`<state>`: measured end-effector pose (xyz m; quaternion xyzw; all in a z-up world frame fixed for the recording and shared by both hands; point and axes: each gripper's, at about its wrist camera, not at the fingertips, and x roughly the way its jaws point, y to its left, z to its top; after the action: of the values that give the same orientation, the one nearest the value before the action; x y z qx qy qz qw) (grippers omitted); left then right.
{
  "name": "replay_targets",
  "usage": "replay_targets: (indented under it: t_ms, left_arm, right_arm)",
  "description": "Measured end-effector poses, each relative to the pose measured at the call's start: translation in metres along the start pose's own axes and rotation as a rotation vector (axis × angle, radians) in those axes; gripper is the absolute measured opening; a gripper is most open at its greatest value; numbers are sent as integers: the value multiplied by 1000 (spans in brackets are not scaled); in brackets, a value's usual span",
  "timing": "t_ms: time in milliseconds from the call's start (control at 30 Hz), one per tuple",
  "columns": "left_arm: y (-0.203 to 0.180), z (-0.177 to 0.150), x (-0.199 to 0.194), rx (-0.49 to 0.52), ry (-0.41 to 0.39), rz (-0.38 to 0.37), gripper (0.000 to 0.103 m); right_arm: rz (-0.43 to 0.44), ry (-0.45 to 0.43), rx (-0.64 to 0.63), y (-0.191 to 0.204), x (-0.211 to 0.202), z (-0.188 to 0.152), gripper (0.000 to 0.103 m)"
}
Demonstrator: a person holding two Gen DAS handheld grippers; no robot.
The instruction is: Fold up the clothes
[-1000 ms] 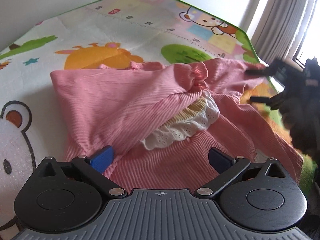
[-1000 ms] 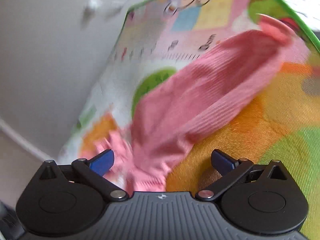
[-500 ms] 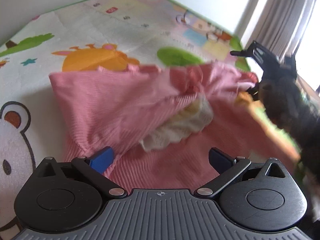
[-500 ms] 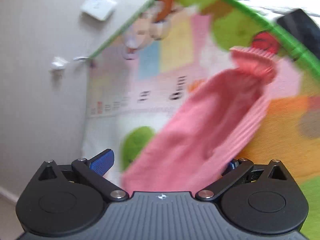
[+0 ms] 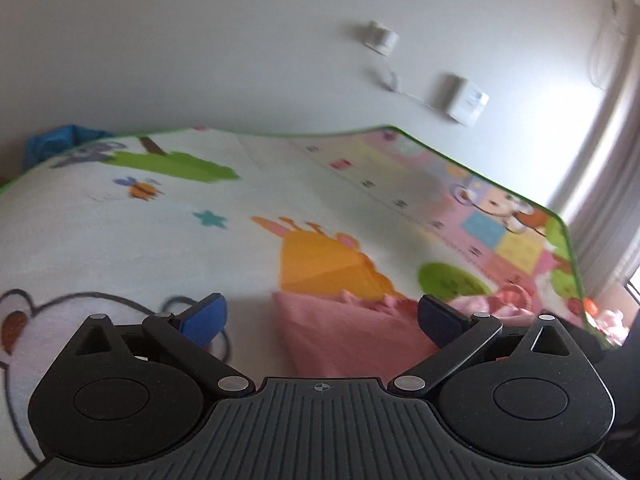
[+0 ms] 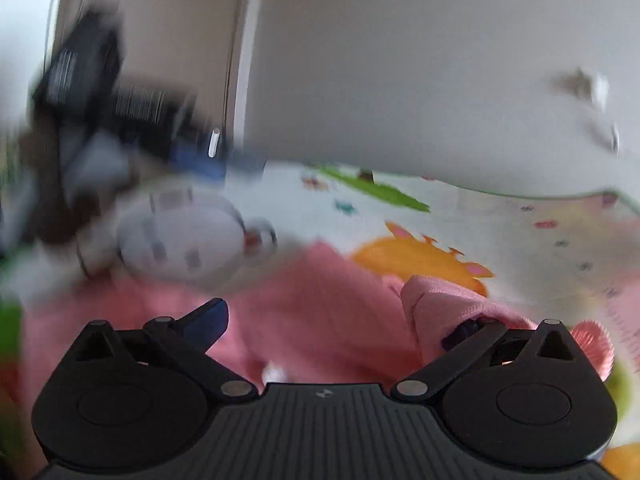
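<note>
**Both grippers lifting off the garment, views swinging up to the wall**

Since a second ago, the left gripper [image 5: 320, 316] is tilting up: the pink garment [image 5: 352, 336], which was filling its view, is now showing only as a strip low between its fingers, and the white wall [image 5: 200, 48] is taking the upper half. The right wrist view is swinging round too, now looking across the body of the garment instead of along a stretched sleeve.

Garment: lying on the cartoon play mat [image 5: 120, 240], its near edge just over the orange animal print. In the right wrist view a fold of pink cloth [image 6: 444, 300] is draping over the right finger of the right gripper [image 6: 332, 320], with a ruffled cuff [image 6: 592, 344] showing beyond it.

Tools: left gripper's fingers are standing wide apart, nothing between them. Right gripper's fingers are also spread wide; the cloth is resting on one finger, not pinched.

Outward: a dark blurred shape, apparently the other gripper, is sitting upper left in the right wrist view. White wall boxes [image 5: 466, 100] are hanging above the mat; curtain [image 5: 616, 200] at the right.
</note>
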<state>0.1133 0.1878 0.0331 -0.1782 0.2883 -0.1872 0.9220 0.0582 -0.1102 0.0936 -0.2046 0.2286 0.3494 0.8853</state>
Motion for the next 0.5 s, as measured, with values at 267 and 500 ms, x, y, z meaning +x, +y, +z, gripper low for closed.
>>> replay_targets:
  t_ms: [267, 500]
  left_arm:
    - [-31, -13, 46, 76, 110, -89, 103]
    - [-33, -35, 58, 98, 178, -124, 103]
  right_arm:
    - [55, -18, 519, -72, -66, -44, 103]
    - [225, -126, 1375, -169, -63, -99, 103]
